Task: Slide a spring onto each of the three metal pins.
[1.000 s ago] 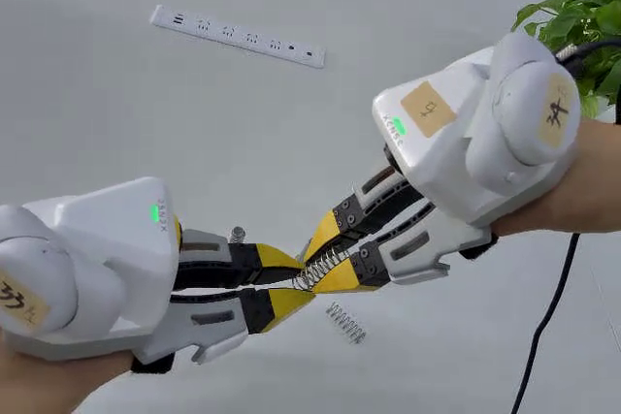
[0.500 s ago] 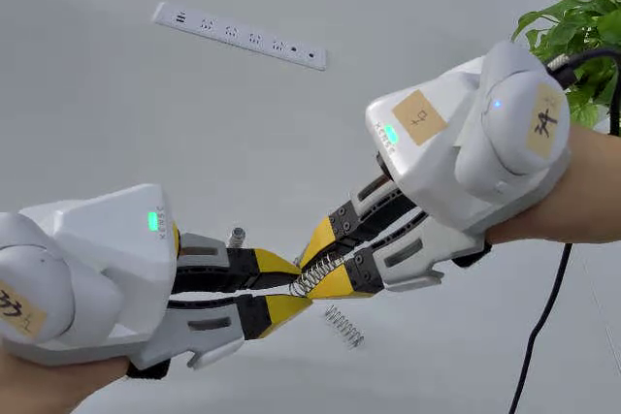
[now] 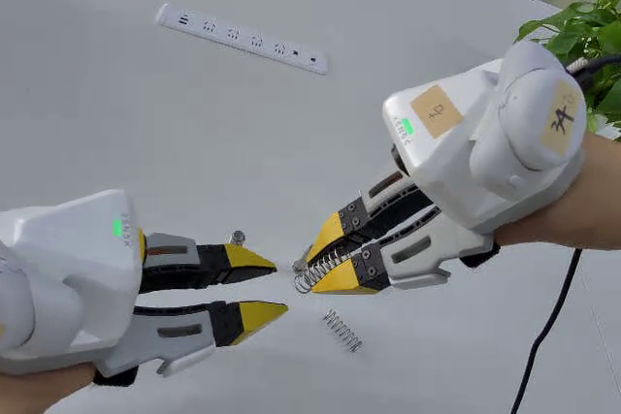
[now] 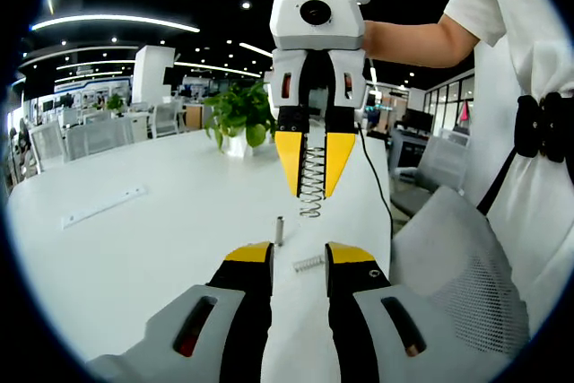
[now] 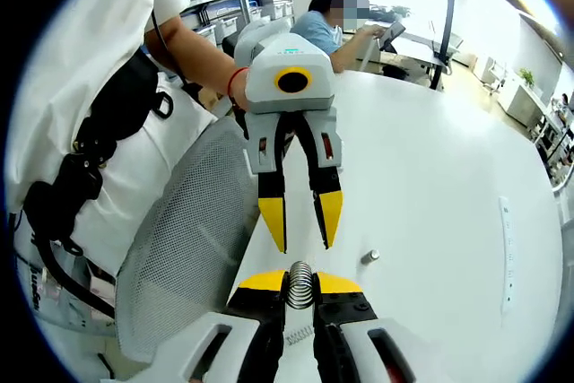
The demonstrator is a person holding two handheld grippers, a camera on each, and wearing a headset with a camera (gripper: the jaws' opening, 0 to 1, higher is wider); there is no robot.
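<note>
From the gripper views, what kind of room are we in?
Most likely an open-plan office or lab workspace. A grey mesh office chair is pulled up to a large white table with a power strip on it. There is a potted plant and ceiling strip lights.

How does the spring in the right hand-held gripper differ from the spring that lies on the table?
The held spring is clamped in the right hand-held gripper, above the table; the loose spring lies free on it. The held spring is tilted, the loose spring flat. Both are bare metal coils.
</note>
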